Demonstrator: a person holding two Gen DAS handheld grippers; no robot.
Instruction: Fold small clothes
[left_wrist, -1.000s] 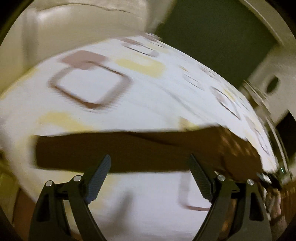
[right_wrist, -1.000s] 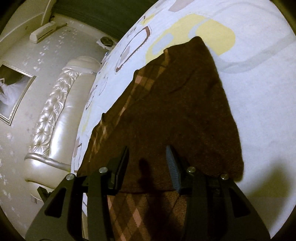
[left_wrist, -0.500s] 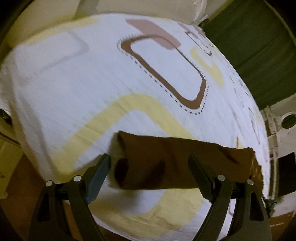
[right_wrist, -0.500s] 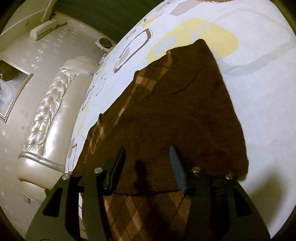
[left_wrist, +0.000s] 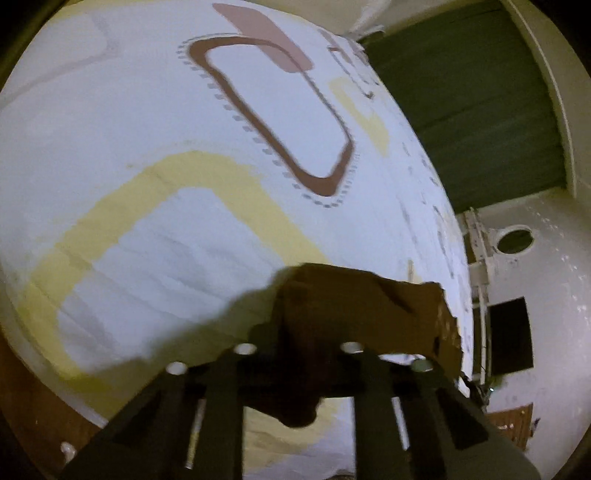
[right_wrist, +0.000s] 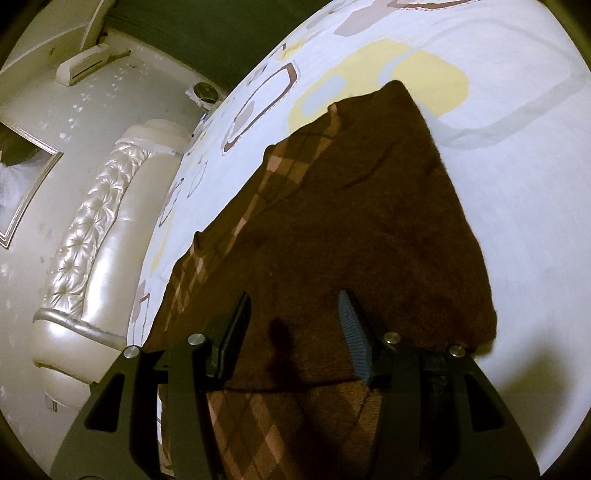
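A dark brown knitted garment with a tan argyle pattern (right_wrist: 354, 229) lies on the bed, partly folded over itself. My right gripper (right_wrist: 295, 325) is open just above its near part and holds nothing. In the left wrist view my left gripper (left_wrist: 299, 350) is shut on one brown sleeve end (left_wrist: 354, 306), which is lifted off the sheet and bunched between the fingers. The fingertips are hidden by the cloth.
The bed sheet (left_wrist: 184, 147) is white with yellow and brown rounded-rectangle prints. A cream tufted headboard (right_wrist: 85, 236) runs along the left. A green curtain (left_wrist: 461, 92) and white wall stand beyond the bed. Wooden floor (left_wrist: 44, 398) shows below the bed edge.
My left gripper has closed on the sleeve end and lifted it. Earlier it was open around the sleeve lying flat. My right gripper has stayed open over the garment, nearly still.
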